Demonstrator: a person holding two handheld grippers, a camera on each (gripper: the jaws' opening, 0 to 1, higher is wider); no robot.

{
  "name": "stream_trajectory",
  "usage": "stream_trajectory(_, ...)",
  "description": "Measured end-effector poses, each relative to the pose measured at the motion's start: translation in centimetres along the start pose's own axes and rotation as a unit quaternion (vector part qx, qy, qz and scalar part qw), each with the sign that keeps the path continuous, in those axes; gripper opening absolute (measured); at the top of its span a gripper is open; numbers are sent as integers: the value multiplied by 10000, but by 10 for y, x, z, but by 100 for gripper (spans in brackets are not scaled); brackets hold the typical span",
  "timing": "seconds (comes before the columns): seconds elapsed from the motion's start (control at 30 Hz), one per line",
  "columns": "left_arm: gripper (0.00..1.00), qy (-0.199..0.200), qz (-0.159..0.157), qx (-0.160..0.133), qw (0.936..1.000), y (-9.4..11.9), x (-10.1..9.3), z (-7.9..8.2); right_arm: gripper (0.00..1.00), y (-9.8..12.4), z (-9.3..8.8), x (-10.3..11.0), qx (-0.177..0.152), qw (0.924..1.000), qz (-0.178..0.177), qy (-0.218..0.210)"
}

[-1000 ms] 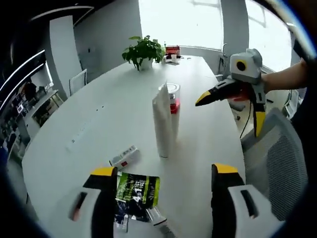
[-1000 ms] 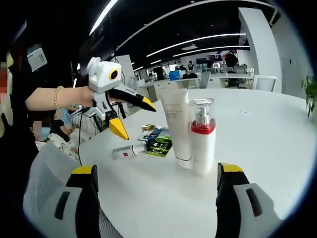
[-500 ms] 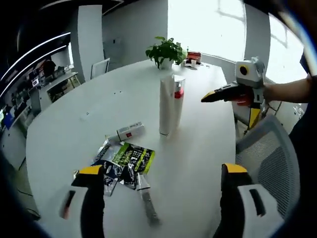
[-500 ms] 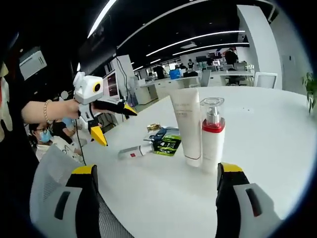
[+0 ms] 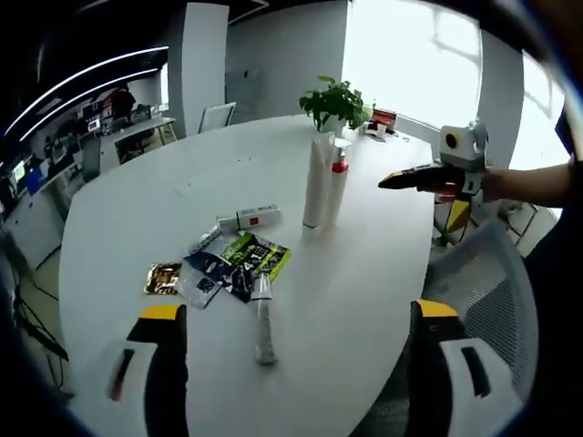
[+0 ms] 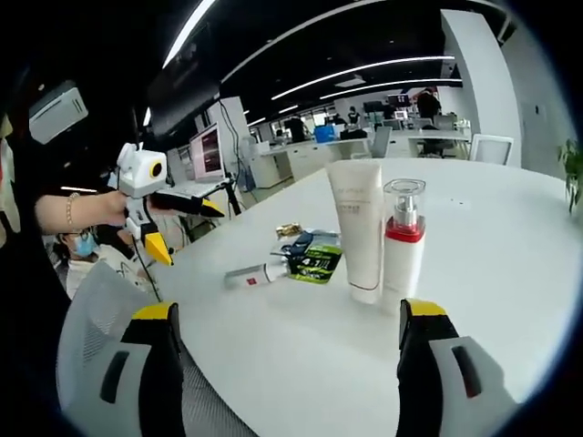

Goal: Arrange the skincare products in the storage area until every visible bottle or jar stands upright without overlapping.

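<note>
A tall white tube (image 5: pixel 316 182) and a pump bottle with a red collar (image 5: pixel 337 187) stand upright side by side on the white table (image 5: pixel 137 209). A small white tube with a red label (image 5: pixel 250 218) lies flat, and a slim tube (image 5: pixel 263 319) lies nearer me. My left gripper (image 5: pixel 297 310) is open and empty, well back from the table edge. My right gripper (image 5: pixel 419 198) hovers open to the right of the bottles. In the right gripper view, the white tube (image 6: pixel 360 228) and pump bottle (image 6: pixel 404 246) stand ahead of my right gripper (image 6: pixel 288 309). My left gripper (image 6: pixel 187 232) is held open at the left.
Green-black sachets (image 5: pixel 244 259) and a gold sachet (image 5: pixel 162 279) lie near the lying tubes. A potted plant (image 5: pixel 339 100) stands at the table's far end. A grey mesh chair (image 5: pixel 483 291) is at the table's right edge. Office desks fill the background.
My left gripper has drawn back and up from the table, so the sachets and a second lying tube now show. The right gripper hardly moved. The products have stayed put.
</note>
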State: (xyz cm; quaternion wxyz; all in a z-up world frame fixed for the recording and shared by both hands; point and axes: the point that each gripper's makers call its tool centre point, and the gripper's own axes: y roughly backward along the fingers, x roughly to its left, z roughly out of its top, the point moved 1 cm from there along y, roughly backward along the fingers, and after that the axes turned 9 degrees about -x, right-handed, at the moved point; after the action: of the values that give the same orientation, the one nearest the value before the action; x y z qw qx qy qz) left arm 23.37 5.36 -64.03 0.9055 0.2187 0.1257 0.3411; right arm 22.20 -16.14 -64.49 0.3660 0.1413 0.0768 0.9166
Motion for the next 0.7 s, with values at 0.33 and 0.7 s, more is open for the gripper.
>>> stream_trajectory(0.33, 99, 265, 283, -160, 9991, 22, -7, -12, 100, 5, -2, 5, -31, 10000, -74, -52)
stream_trajectory(0.7, 98, 307, 395, -52, 9987, 29, -14, -21, 100, 13, -9, 16, 14, 9998, -94, -159)
